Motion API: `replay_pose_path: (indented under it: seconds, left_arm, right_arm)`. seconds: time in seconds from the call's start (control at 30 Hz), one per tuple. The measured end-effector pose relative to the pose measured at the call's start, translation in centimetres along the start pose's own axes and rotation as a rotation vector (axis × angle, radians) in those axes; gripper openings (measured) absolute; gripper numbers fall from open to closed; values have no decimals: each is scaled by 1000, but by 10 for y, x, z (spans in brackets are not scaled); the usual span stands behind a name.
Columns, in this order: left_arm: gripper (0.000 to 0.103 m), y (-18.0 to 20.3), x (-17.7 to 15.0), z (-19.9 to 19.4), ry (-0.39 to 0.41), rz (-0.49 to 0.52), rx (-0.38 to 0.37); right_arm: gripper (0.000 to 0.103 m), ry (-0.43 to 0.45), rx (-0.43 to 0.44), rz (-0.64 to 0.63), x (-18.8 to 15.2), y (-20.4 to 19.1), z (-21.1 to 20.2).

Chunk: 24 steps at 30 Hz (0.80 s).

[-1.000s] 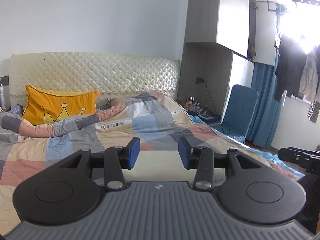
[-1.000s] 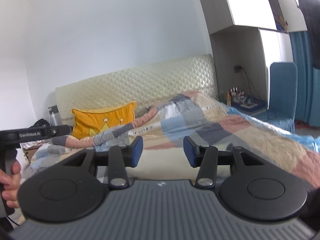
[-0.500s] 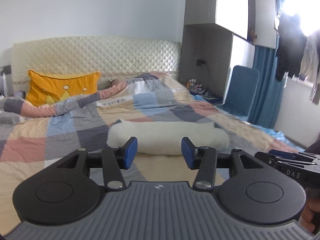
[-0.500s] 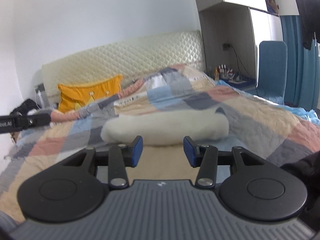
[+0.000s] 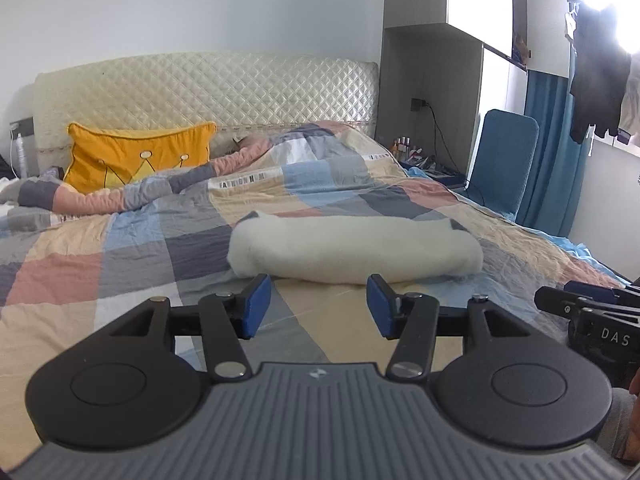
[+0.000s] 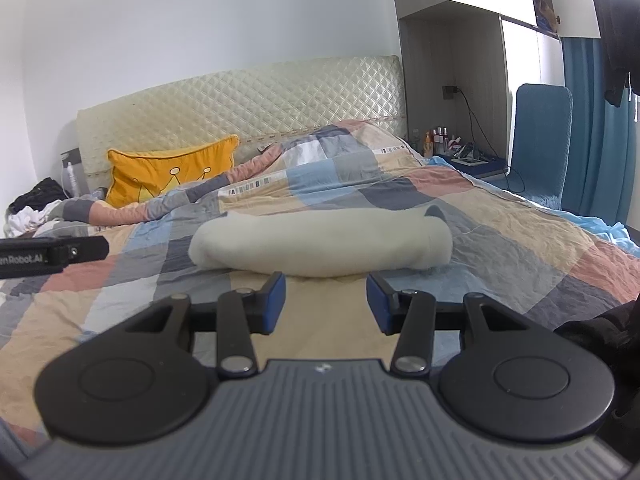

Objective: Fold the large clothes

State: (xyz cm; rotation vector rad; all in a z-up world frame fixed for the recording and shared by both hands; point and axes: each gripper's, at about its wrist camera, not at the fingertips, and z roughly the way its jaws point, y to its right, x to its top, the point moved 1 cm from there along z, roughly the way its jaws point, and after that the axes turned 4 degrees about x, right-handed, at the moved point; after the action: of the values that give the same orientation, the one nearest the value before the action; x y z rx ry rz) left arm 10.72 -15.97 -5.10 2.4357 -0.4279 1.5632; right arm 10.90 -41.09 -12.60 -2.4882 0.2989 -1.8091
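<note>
Item: white garment [image 5: 354, 250], bundled, mid-bed [image 5: 120, 280], just beyond both my grippers. Left gripper [image 5: 316, 306]: jaws apart, empty. Right gripper [image 6: 326, 304]: jaws apart, empty. Progress: garment looks already folded or rolled; cannot tell whether folds remain.

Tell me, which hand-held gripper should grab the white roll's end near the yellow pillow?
Left. The left hand-held gripper sits toward that side of the roll, open and empty; the right hand-held gripper is further toward the other end.

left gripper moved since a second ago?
Yes. The left gripper has dropped: the headboard sits higher in its view and the white garment now shows.
</note>
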Motion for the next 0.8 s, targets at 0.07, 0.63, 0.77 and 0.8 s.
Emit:
replay_pose_path:
  seconds: [0.07, 0.63, 0.77, 0.8]
  left_arm:
    - [61, 0, -1, 2, -6, 1, 2]
    - [103, -12, -6, 19, -60, -10, 78]
    - [103, -7, -7, 15, -56, 14, 94]
    - [103, -6, -7, 15, -59, 11, 95]
  right_arm:
    - [49, 0, -4, -4, 0, -1, 0]
    - [49, 7, -35, -16, -1, -2, -1]
    - [49, 10, -41, -19, -1, -2, -1]
    - [48, 9, -42, -19, -2, -3, -2]
